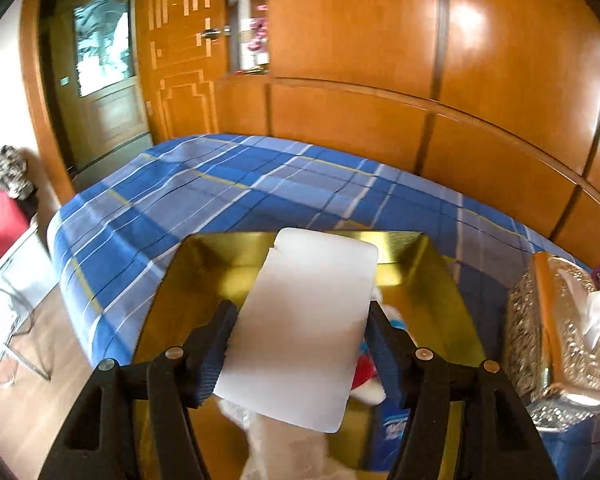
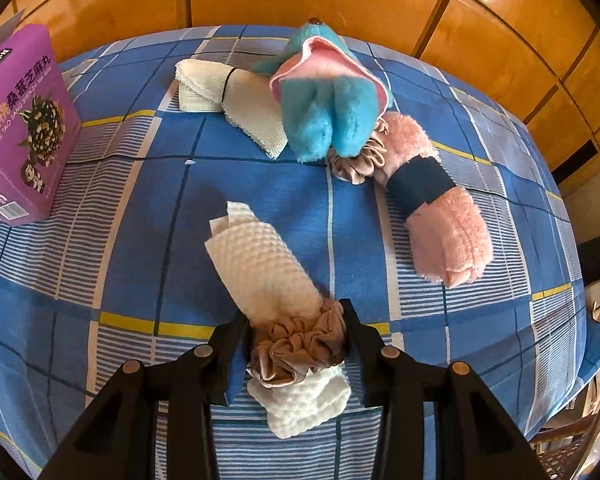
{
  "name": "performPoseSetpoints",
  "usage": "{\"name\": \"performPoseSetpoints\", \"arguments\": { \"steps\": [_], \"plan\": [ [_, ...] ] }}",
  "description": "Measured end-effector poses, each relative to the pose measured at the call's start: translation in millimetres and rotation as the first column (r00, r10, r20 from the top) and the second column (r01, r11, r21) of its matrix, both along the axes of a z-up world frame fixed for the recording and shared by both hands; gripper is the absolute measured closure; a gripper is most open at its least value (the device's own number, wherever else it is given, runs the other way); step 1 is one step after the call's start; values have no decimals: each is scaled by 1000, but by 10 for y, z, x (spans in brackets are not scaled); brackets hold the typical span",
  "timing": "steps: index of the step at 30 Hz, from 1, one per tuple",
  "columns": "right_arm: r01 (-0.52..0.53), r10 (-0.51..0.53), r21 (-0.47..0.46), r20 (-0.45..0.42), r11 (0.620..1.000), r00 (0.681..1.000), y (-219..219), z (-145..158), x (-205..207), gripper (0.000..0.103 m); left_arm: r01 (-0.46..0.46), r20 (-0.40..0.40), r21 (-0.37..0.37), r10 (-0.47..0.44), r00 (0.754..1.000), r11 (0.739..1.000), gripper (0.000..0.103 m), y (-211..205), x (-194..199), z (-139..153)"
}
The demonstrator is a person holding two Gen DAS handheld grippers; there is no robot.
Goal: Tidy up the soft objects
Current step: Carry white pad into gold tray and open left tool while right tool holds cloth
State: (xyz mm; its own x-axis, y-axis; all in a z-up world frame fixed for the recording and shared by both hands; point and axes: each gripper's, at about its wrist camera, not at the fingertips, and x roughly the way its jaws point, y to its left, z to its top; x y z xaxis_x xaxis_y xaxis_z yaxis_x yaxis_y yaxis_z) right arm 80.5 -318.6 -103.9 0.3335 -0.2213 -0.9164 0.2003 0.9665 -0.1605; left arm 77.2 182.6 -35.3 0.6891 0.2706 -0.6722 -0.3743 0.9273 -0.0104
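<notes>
The left gripper (image 1: 300, 344) held a flat white rectangular pouch (image 1: 300, 332) between its fingers, both pads against the pouch's edges, above an open gold-coloured box (image 1: 428, 280) that already contained a red-and-white soft item (image 1: 366, 380) and a blue packet (image 1: 392, 428). At three o'clock of the box stood a glittery gold tissue box (image 1: 556, 340); beyond lay the blue plaid bedspread (image 1: 220, 192). Judged from this, the step in hand was delivering the pouch into the box, and the next move called for spreading the fingers and letting it drop clear of the rim.

The right gripper (image 2: 296, 344) pinched a rolled white waffle-weave cloth (image 2: 268, 268) at its tan satin scrunchie (image 2: 300, 348). At two o'clock lay a rolled pink fleece towel with a navy band (image 2: 440, 208), apart from the roll. At twelve o'clock sat a blue and pink plush toy (image 2: 328, 104), with a cream gauze roll (image 2: 224, 96) touching it at eleven. A purple snack carton (image 2: 20, 120) stood at ten o'clock. That roll probably went to the box next, needing a lift and carry.
</notes>
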Motion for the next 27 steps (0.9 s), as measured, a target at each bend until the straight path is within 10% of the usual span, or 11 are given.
{"name": "performPoseSetpoints", "arguments": {
  "steps": [16, 27],
  "plan": [
    [2, -2, -5, 5, 1000, 1000, 37, 13, -43, 62, -39, 66, -16, 40, 997, 999, 1, 16, -489, 12],
    [6, -6, -5, 4, 1000, 1000, -32, -2, -7, 62, -29, 98, -3, 30, 995, 1000, 0, -120, -580, -34]
  ]
}}
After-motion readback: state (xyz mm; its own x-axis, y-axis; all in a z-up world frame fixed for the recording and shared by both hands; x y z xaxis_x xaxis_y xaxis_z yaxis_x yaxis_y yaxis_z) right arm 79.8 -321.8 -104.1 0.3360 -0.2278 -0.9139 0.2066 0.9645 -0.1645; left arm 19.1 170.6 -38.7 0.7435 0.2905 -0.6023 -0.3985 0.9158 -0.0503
